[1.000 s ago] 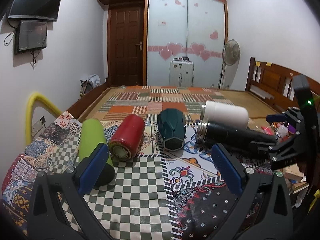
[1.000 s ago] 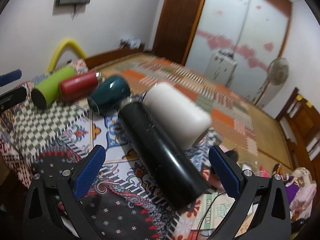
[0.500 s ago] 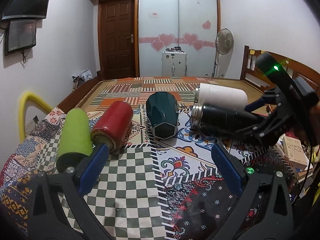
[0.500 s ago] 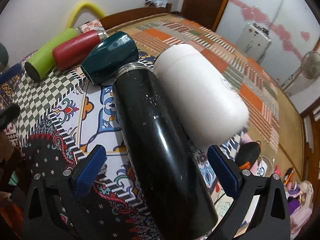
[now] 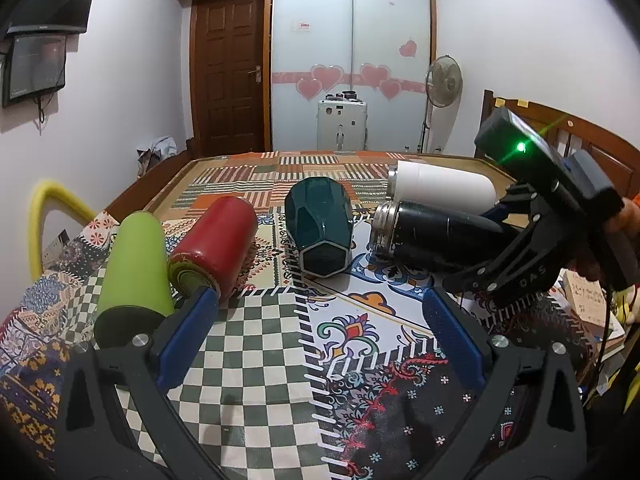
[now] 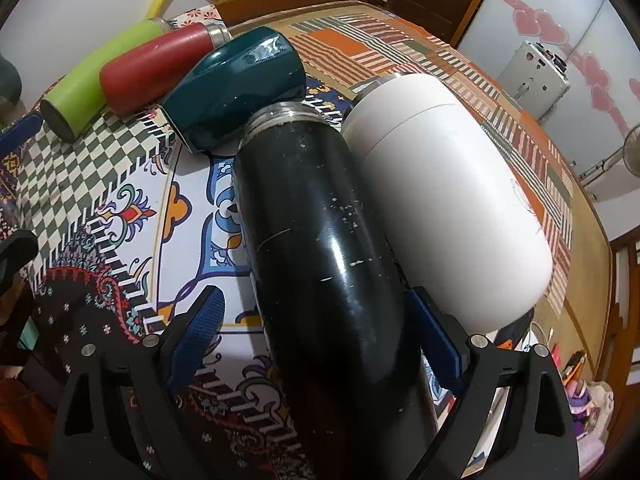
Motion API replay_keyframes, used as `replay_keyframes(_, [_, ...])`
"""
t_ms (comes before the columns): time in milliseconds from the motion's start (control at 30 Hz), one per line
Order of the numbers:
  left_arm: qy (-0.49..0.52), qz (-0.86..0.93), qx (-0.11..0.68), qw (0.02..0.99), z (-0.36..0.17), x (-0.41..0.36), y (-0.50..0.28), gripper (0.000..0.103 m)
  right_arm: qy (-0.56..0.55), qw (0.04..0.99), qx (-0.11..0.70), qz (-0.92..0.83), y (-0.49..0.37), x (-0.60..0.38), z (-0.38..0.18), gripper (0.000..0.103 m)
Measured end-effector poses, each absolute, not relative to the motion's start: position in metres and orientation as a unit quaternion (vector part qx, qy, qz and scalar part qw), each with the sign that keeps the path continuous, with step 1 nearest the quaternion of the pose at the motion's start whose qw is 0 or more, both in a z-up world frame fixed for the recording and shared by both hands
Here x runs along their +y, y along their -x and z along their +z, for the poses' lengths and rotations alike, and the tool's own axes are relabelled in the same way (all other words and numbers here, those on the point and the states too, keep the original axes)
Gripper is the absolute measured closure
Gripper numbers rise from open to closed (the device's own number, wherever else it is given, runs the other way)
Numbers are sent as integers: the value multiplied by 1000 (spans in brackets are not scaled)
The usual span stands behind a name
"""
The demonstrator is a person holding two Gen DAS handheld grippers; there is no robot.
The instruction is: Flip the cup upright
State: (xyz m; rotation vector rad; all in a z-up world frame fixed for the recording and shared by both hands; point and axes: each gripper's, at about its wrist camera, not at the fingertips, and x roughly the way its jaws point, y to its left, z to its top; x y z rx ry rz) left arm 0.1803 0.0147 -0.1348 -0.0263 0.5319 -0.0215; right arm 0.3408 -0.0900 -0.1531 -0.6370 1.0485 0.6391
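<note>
Several cups lie on their sides in a row on the patterned cloth: a green cup (image 5: 130, 268), a red cup (image 5: 218, 244), a dark teal faceted cup (image 5: 320, 228), a black flask (image 5: 424, 236) and a white cup (image 5: 444, 192). My right gripper (image 6: 316, 336) is open, its blue pads on either side of the black flask (image 6: 320, 256), right pad squeezed against the white cup (image 6: 444, 196). In the left wrist view the right gripper (image 5: 532, 248) reaches onto the flask's base end. My left gripper (image 5: 320, 328) is open and empty, above the checked cloth in front of the cups.
The cups lie on a table-like surface covered by a patchwork cloth (image 5: 256, 352). A yellow tube (image 5: 48, 208) curves at the left edge. Books and clutter (image 5: 584, 296) sit to the right. A fan (image 5: 442, 80) and a white appliance (image 5: 342, 124) stand at the far wall.
My right gripper has advanced along the black flask, so its pads now straddle the flask body. My left gripper has shifted slightly, staying open in front of the cups.
</note>
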Motion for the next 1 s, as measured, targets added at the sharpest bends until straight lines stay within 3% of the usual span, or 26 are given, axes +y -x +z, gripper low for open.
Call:
replay_keyframes(100, [15,-8,259,966,-133,17,-179,0,293,772,487,283,-345,-92,-155,31])
replay_keyframes(167, [14,-6,254,967,-132,17,-177,0,266,770,501,293,-351,-95,-153,36])
replay_keyframes(467, [0,2,231,973,-121,14,-166,0,228,774,513,295,-334,-98,-152,39])
replay_keyframes(1000, [6,21,211,977,-94,31,-132,0,202,808,464,302,-269,-100,-113,40])
